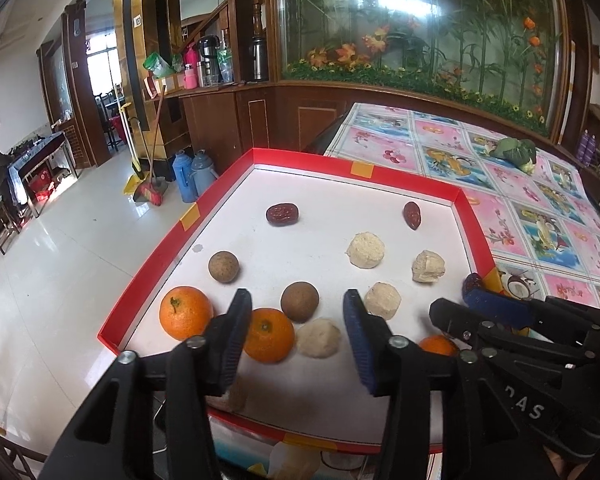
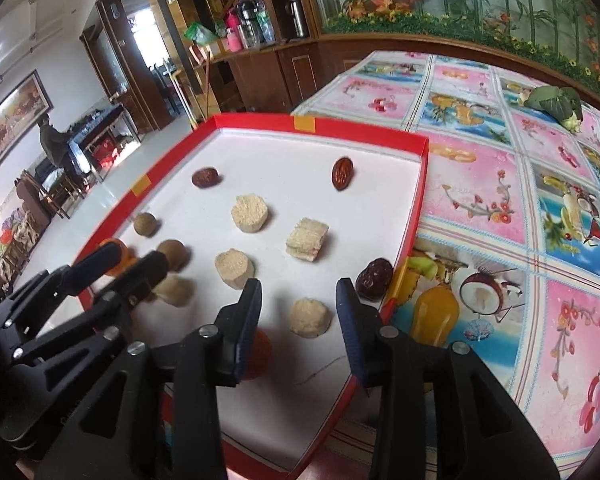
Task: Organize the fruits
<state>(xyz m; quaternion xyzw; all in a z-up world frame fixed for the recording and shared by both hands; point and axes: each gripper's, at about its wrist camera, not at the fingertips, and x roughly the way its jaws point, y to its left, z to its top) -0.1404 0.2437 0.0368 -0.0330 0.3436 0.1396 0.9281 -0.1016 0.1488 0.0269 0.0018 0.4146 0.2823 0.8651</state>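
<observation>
Both grippers hover over the near edge of the red tray (image 1: 140, 286) with jaws apart and nothing between them: our left gripper (image 1: 294, 336) points at an orange (image 1: 269, 334) and a pale cake (image 1: 319, 337), our right gripper (image 2: 298, 316) at another cake (image 2: 310, 317).

The fruit lies spread across the tray — two oranges at the left, two brown balls (image 1: 223, 266) behind them, two dates (image 1: 282, 214) at the far side, cakes in the middle. Like already sits loosely near like, so we cannot judge whether the sorting is under way or nearly done. Whatever pick follows, we would need the jaws lowered squarely around one piece, clear of its neighbours, since orange and cake almost touch.

Only the right view shows a third date (image 2: 374, 279) against the tray's right wall; in the left view our right gripper mostly hides it. Only the left view shows the oranges whole.
</observation>
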